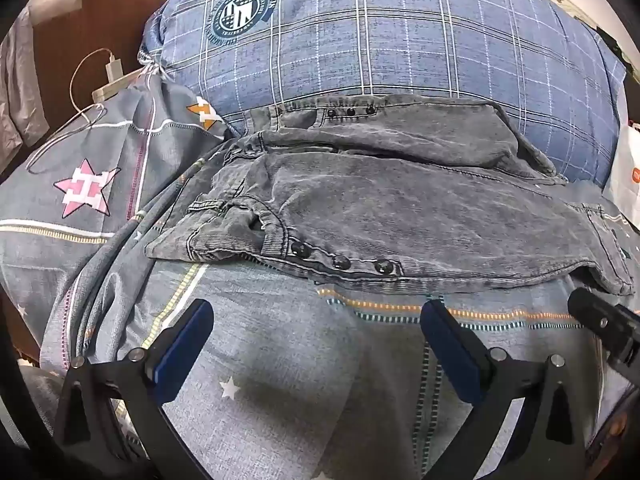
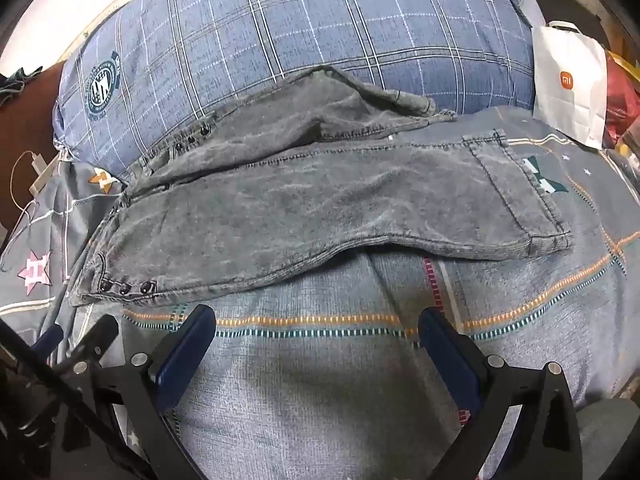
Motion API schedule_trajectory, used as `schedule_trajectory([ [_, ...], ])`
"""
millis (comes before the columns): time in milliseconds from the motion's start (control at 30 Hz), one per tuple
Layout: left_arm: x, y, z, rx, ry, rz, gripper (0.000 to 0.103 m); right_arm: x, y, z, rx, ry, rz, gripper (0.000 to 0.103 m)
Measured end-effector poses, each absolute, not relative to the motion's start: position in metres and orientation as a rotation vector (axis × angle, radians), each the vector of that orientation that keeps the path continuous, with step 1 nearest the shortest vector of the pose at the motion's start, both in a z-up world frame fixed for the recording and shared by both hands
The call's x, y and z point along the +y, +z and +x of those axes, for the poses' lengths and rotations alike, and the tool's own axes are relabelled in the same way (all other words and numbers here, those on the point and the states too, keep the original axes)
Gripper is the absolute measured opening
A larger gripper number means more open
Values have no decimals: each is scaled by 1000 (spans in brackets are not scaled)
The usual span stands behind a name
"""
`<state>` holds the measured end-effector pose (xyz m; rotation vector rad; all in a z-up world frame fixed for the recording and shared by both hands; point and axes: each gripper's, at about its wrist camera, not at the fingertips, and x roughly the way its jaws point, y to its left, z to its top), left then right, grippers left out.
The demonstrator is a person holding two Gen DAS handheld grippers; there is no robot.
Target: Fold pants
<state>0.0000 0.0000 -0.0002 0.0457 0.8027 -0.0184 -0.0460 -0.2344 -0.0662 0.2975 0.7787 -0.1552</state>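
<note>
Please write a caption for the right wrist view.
Open right tool hovers over the bedsheet, before grey pants.

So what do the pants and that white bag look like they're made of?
Pants: probably denim, grey acid-wash finish, judging by the mottled fading, contrast stitching and dark metal-looking snaps. White bag: looks like matte paper, since it stands stiff with flat creased sides, though coated card is possible.

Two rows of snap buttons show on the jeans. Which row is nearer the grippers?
The row of three snaps on the front hem edge of the jeans, just beyond the open left hand-held gripper. The other row sits far back against the plaid pillow.
</note>
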Motion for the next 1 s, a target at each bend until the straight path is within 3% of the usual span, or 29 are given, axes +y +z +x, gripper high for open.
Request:
schedule_trajectory([
  [1000, -4, 6, -6, 781, -13, 65, 103, -243, -66, -23, 749, -132, 328, 102],
])
